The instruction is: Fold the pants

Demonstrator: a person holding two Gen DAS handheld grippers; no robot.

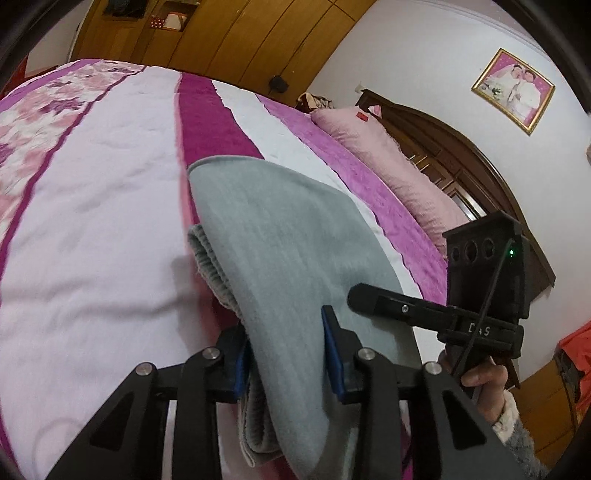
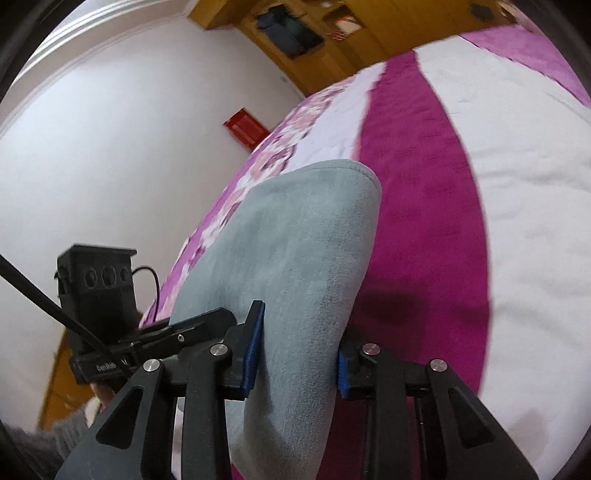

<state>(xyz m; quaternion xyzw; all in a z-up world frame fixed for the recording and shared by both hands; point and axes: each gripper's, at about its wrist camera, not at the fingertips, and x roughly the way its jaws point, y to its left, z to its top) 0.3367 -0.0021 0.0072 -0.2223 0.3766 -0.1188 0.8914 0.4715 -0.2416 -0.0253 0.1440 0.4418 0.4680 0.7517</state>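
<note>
Above the bed (image 1: pixel 110 206), each tool, left (image 1: pixel 288 354) and right (image 2: pixel 295 354), gripped the folded pants (image 1: pixel 280 236) between part-closed pads; keeping both level should land the fold squarely.

The pants (image 1: pixel 280 236) look like soft matt grey fleece; the bed (image 1: pixel 110 192) cover is plush cloth, the wardrobe (image 1: pixel 236 33) glossy wood.

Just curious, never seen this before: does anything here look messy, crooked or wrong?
Nothing stands out. The grey pants are folded thick and held above the bed by the left gripper and right gripper, jaws closed on the cloth.
</note>
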